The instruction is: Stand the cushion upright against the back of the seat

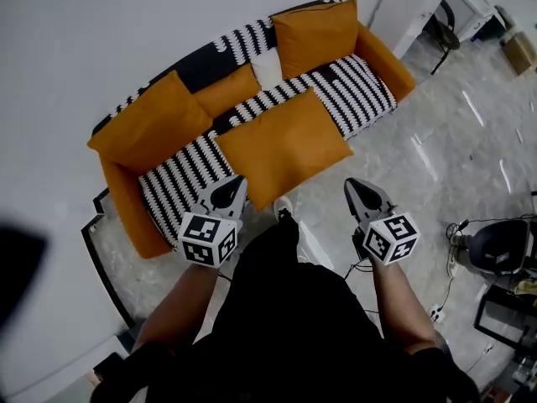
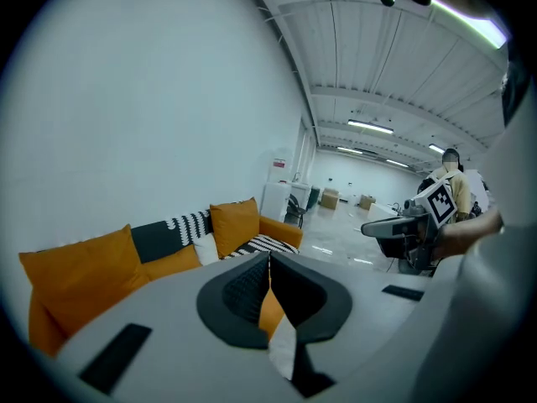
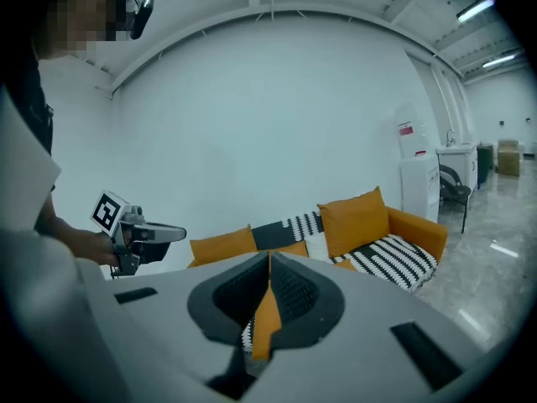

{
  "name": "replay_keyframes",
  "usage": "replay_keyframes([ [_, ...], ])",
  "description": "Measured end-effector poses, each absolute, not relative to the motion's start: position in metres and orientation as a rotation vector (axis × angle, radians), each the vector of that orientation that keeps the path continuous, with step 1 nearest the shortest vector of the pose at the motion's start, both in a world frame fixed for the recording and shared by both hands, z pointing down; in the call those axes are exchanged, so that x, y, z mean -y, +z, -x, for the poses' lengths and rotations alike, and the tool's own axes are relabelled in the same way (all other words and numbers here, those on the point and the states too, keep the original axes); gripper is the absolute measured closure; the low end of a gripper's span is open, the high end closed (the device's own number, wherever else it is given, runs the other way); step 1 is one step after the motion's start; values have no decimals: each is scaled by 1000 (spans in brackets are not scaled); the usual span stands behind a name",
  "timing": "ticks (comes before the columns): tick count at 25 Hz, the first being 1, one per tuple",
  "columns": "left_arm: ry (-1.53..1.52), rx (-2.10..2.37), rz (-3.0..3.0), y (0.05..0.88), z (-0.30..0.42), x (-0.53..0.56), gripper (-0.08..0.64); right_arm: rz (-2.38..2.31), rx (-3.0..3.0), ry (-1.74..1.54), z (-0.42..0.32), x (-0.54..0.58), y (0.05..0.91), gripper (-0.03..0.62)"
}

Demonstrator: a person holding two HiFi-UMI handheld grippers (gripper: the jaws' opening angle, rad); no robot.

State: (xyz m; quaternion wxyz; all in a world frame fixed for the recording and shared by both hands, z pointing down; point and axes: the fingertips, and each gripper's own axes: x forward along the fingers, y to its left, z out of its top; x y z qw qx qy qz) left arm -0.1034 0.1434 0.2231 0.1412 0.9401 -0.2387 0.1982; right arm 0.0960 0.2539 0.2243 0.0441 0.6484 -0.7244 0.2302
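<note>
Right, the orange sofa (image 1: 126,204) sits straight ahead in the head view, and its striped seat (image 1: 361,91) runs on a diagonal from lower left to upper right. Two big cushions already stand against the back of the seat (image 1: 197,65), one at each end. The one that matters is the flat cushion (image 1: 284,145), lying face-up mid-seat with its near edge hanging over the front. Its long axis follows the sofa's length, so it lies broadside to the person, ahead of both hands and a little below them.

Down to the tools: the left claw (image 1: 233,185) is pinched closed on nothing, its tip just beside the cushion's near-left corner. The right claw (image 1: 357,188) is likewise closed and empty, hanging over the floor (image 1: 436,166) off the near-right corner, a bit further away. So the left looks nearer, and both claws would have to open before any lift.
</note>
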Motion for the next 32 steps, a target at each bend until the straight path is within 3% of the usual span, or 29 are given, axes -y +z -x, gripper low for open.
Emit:
replay_keyframes([
  [16,491,820,-2696,224,25,7,541,-1879,2193,687,-209,-98,241,554],
  [32,586,1163,-2441,267,61,7,541,-1650,2208,711,-265,-37,303,554],
])
